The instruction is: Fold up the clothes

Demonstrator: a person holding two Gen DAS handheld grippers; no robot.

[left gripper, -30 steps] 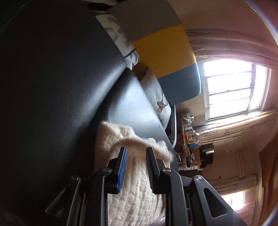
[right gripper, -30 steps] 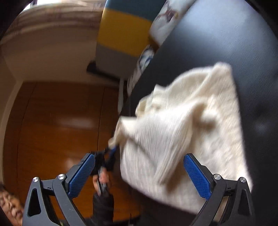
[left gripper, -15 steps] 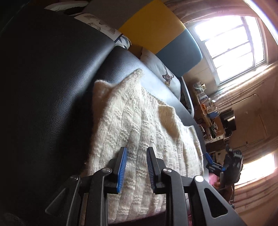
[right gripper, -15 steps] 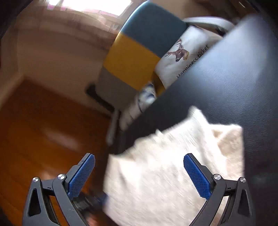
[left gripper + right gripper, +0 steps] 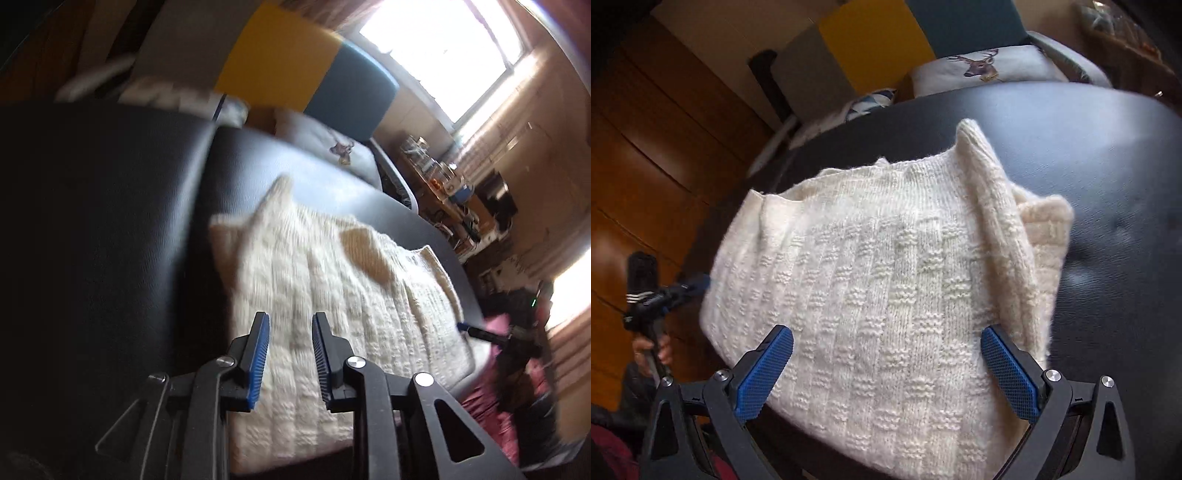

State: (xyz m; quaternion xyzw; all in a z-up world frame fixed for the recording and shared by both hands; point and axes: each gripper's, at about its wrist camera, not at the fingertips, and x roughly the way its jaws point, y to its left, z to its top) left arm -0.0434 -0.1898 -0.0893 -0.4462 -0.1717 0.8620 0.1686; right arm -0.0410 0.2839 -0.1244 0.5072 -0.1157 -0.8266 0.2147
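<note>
Sweater: the cream knit sweater [image 5: 886, 288] lies in a folded bundle on the black leather seat [image 5: 1108, 155], a loose flap poking up at 1 o'clock in the right wrist view.

Right gripper: the right gripper [image 5: 884, 365] hangs over the near edge, jaws spread wide, gripping nothing (blue pads flank the knit at 8 and 4 o'clock).

Left gripper: the left gripper [image 5: 290, 356] has its jaws drawn close but with a gap showing; no cloth is seen between them, so I read it as released.

Step in hand: I'd judge a fold has just landed and the bundle wants tidying or one more fold.

Doing it well: take the thick edge near 4 o'clock, pinch all layers together, and carry it low across so the chunky knit doesn't drag or spring open; tuck that stray flap first.

Writing: nothing readable. The deer cushion [image 5: 990, 70] at 12 o'clock shows only its stag print; the left view is too blurred for labels.
</note>
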